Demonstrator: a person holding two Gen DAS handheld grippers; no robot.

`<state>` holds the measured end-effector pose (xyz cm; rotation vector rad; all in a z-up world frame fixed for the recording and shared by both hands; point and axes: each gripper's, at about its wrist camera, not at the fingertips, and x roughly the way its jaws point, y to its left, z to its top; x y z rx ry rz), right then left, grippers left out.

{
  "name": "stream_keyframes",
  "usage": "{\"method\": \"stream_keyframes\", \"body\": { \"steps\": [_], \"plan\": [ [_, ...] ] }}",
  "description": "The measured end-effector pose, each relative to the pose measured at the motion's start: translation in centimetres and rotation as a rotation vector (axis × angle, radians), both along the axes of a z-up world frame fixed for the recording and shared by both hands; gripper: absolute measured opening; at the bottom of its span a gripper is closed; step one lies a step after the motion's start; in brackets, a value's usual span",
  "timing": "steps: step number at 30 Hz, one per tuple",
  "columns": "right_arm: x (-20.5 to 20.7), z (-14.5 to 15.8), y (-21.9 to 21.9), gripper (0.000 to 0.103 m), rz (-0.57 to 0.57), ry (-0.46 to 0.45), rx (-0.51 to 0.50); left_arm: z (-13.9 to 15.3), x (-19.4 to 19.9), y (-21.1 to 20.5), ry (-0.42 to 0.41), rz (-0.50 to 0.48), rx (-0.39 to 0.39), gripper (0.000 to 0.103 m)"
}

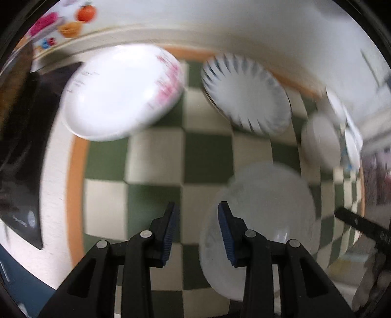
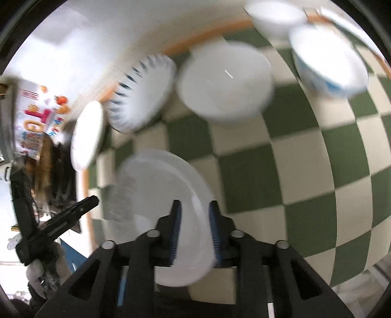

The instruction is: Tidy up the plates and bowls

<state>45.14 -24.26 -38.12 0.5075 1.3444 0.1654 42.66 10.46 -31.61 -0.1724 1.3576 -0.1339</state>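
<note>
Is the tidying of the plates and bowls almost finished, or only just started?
Barely started, it seems. Nothing looks stacked yet: the pink-patterned plate, the blue-rayed plate and the blue-trimmed bowl lie apart on the checkered cloth. In hand: the right claw straddles the rim of a plain white plate; the blur hides whether it is gripping. The left claw is open and holds nothing. Gathering everything is left.

3 plates, 3 bowls, 2 grippers.
</note>
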Motion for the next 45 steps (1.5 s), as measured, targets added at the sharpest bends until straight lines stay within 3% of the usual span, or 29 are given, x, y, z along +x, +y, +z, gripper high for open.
{"method": "stream_keyframes", "body": {
  "steps": [3, 7, 13, 20, 23, 26, 27, 29, 40, 45],
  "plan": [
    [3.3, 2.2, 3.5, 0.037, 0.059, -0.062, 0.063, 0.7, 1.5, 2.0, -0.021, 0.097, -0.011, 0.032],
    [10.2, 2.2, 8.9, 0.037, 0.155, -0.101, 0.085, -1.5, 4.0, 4.7, 0.010, 0.218, -0.015, 0.032],
    [21.1, -1.0, 17.2, 0.037, 0.312, -0.088, 0.044, -5.0, 6.2, 9.6, 0.066, 0.360, -0.038, 0.032],
    [28.8, -4.6, 23.6, 0.037, 0.437, -0.035, -0.043, -7.1, 8.1, 11.9, 0.076, 0.432, -0.081, 0.032],
    [30.4, -6.3, 25.0, 0.037, 0.476, -0.010, -0.063, -7.9, 8.7, 12.0, 0.069, 0.438, -0.065, 0.032],
    [31.6, -8.2, 25.4, 0.035, 0.480, 0.023, -0.014, -8.6, 9.1, 11.7, 0.052, 0.433, -0.059, 0.028],
    [31.7, -8.7, 25.4, 0.024, 0.483, 0.026, 0.000, -8.6, 9.2, 11.7, 0.036, 0.433, -0.059, 0.025],
    [31.8, -9.0, 25.3, 0.019, 0.488, 0.014, 0.040, -8.8, 9.5, 11.8, 0.028, 0.441, -0.057, 0.024],
    [28.6, -7.6, 23.6, 0.012, 0.507, -0.037, 0.071, -7.4, 8.6, 11.6, -0.052, 0.414, -0.006, 0.024],
    [25.9, -5.9, 21.7, 0.012, 0.484, -0.061, 0.103, -6.5, 7.7, 11.6, -0.056, 0.404, -0.045, 0.024]
  ]
}}
